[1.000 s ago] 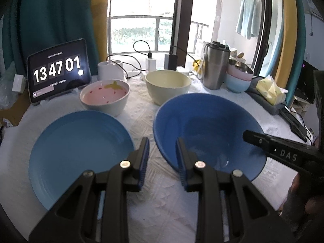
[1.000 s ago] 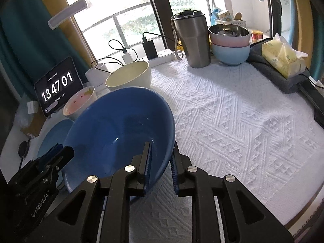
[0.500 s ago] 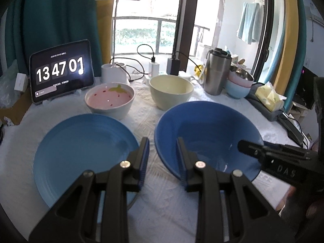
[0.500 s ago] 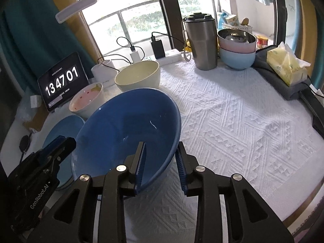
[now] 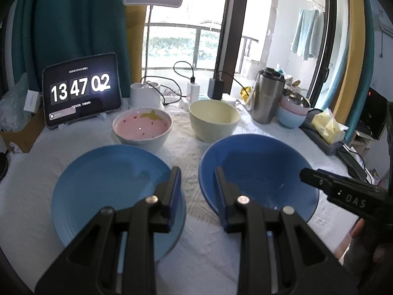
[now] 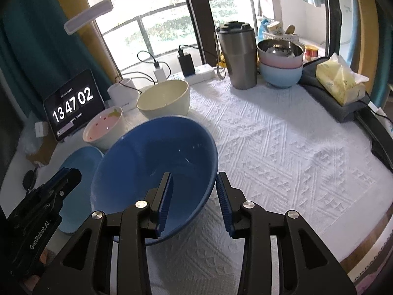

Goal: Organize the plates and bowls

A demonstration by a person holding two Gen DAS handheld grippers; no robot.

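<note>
Right gripper (image 6: pixel 194 194) open w/ big blue bowl's (image 6: pixel 157 152) rim between jaws, not squeezed. Left gripper (image 5: pixel 196 191) open, empty. Bowl may tip if bumped.

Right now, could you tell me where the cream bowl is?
In the left wrist view the cream bowl sits right of centre, beside the pink bowl, behind the dark blue bowl.
</note>
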